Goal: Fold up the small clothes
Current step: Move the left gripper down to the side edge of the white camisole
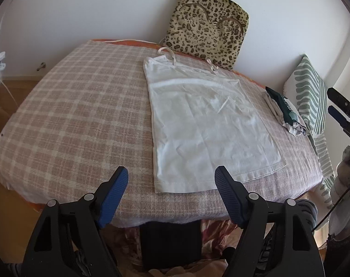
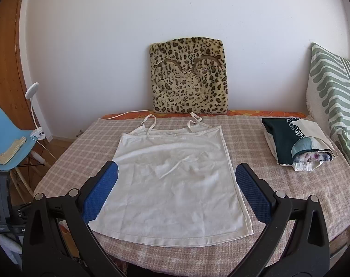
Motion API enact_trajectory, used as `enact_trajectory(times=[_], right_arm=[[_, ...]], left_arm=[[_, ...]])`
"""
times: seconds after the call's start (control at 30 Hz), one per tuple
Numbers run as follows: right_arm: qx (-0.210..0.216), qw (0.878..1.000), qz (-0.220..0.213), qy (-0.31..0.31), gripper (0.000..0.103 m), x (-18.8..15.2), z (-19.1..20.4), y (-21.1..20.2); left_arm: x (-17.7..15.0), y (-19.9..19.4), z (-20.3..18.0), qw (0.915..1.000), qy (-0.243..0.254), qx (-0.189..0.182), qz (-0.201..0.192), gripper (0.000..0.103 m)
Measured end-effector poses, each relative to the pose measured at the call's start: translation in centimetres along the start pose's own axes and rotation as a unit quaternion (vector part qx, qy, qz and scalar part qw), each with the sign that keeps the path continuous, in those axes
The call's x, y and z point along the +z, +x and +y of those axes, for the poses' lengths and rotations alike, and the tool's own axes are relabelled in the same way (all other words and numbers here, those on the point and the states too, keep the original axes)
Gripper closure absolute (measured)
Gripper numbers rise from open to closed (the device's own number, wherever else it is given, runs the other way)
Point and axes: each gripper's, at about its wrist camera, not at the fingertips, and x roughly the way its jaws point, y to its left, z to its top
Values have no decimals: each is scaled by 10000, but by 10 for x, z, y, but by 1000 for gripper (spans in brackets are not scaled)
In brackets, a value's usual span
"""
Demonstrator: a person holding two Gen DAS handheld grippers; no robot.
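Note:
A white strappy top (image 1: 204, 124) lies flat and unfolded on the pink checked blanket (image 1: 71, 120), straps toward the wall, hem toward me. It also shows in the right wrist view (image 2: 172, 180). My left gripper (image 1: 171, 175) is open and empty, hovering over the hem's left corner at the near bed edge. My right gripper (image 2: 176, 173) is open and empty above the lower half of the top. The right gripper also shows at the right edge of the left wrist view (image 1: 336, 102).
A leopard-print cushion (image 2: 189, 76) leans on the wall behind the top. A stack of folded clothes (image 2: 294, 143) lies at the right, beside a green-striped pillow (image 2: 334, 97). A blue chair (image 2: 8, 138) and a clip lamp (image 2: 34, 106) stand left of the bed.

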Motion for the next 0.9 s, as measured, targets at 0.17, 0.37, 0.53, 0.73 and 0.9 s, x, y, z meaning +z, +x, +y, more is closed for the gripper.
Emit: enact_trajectory(times=[0.17,0.37,0.53,0.73,0.9], right_arm=[[442,9989,178,12,4,30,14,43],[785,9949,633,-73,15,58,43,105],[1200,9845,1283,8,25,75,68,174],[1534,9704,1866,58,37,83,105,251],[1598,9607,2263,182,41,80,129,305]], left_arm=[[3,25,3,9990,111,-155,396,48],[13,45,3,9972,392,-143,615,51],[14,60,11,9961,333,-218,783,61],[15,74,26,9946,-41,-332,980,69],[14,78,36,9941,-207,-364,996,76]])
